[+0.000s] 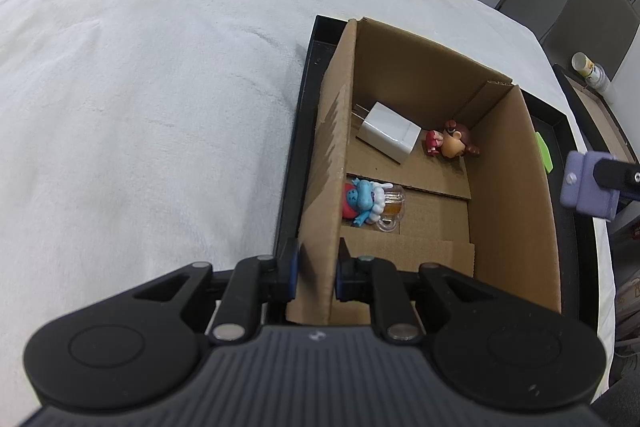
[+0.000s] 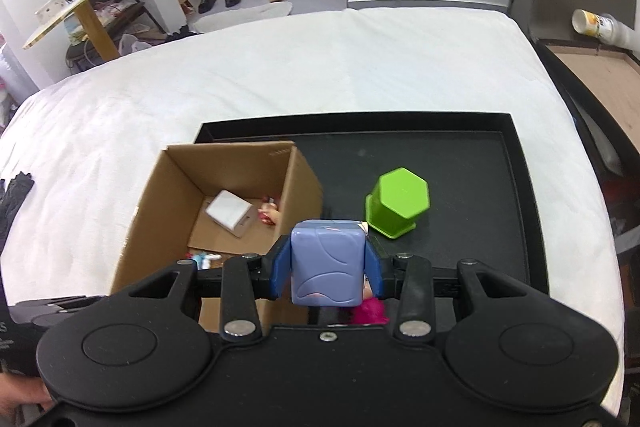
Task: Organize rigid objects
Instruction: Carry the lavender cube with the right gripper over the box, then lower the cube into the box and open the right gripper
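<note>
The right gripper [image 2: 327, 267] has its fingers clenched on the lilac block toy [image 2: 328, 263], held above the black tray [image 2: 520, 211] just right of the cardboard box [image 2: 160, 211]. The left gripper [image 1: 318, 267] grasps the box's near left wall, steadying it. The open box lies leftward of the toy, already holding a white charger [image 1: 390, 135] and figurines; the green hexagonal cup [image 2: 398, 203] stands beyond on the tray.

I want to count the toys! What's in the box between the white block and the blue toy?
Nothing: only bare cardboard floor lies between the white block and the blue toy inside the cardboard box. The left wrist view shows it.
</note>
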`<state>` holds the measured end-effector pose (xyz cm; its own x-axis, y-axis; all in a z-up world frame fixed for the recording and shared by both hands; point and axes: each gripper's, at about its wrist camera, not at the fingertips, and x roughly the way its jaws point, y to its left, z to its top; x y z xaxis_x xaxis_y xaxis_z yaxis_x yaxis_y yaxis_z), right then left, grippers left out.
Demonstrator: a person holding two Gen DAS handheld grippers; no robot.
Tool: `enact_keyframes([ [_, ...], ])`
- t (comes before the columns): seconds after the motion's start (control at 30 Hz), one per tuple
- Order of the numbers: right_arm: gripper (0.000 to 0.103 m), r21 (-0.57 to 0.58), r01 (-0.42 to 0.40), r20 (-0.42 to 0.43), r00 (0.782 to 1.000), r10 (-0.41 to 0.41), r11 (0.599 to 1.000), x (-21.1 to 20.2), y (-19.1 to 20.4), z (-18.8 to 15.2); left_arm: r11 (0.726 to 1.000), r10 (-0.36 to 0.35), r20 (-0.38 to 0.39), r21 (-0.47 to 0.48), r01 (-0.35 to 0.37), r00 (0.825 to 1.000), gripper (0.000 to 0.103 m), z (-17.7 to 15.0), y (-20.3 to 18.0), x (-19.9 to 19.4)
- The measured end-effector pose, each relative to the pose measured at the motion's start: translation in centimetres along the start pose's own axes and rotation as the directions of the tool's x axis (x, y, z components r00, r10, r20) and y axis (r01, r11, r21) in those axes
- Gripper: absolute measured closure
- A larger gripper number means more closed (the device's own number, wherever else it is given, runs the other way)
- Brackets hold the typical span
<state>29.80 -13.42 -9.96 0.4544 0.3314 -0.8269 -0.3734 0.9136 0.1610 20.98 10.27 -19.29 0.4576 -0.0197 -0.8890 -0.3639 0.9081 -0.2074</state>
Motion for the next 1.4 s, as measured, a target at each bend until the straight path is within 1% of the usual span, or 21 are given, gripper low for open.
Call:
enact_keyframes([
  [0.23,0.065,-0.017,-0.056,0.007,0.998,0.056,0.998,0.3,2.1,0.9,1.000,-0.001,-0.001,-0.001,0.001,1.000,0.088,0.0,-0.1,0.0],
  [0.5,0.065,-0.059,-0.091,0.008,0.996,0.091,0.994,1.3,4.8,2.1,1.000,0.003,-0.003,-0.002,-0.003,1.000,0.087,0.1,-0.2,0.1],
  [0.63,0.065,-0.073,-0.110,-0.008,0.994,0.110,0.991,2.0,5.7,2.3,1.000,0.001,-0.001,-0.006,-0.001,1.000,0.087,0.0,-0.2,0.1],
  [0.77,0.065,-0.083,-0.120,-0.049,0.992,0.116,0.989,3.4,6.2,2.0,1.000,0.001,-0.002,-0.007,-0.001,1.000,0.087,0.0,0.0,0.1],
  [1.07,0.065,-0.098,-0.095,-0.131,0.988,0.082,0.991,6.4,7.5,0.8,1.000,-0.004,-0.006,-0.003,0.004,1.000,0.087,0.0,0.1,0.1],
  [1.33,0.065,-0.133,-0.041,-0.187,0.982,0.016,0.990,8.2,8.4,0.5,1.000,-0.001,-0.010,0.000,0.001,1.000,0.087,0.1,0.0,0.2],
  [1.4,0.064,-0.144,-0.015,-0.202,0.979,-0.014,0.989,8.6,8.7,0.4,1.000,-0.003,-0.010,-0.001,0.003,1.000,0.087,0.1,0.0,0.2],
])
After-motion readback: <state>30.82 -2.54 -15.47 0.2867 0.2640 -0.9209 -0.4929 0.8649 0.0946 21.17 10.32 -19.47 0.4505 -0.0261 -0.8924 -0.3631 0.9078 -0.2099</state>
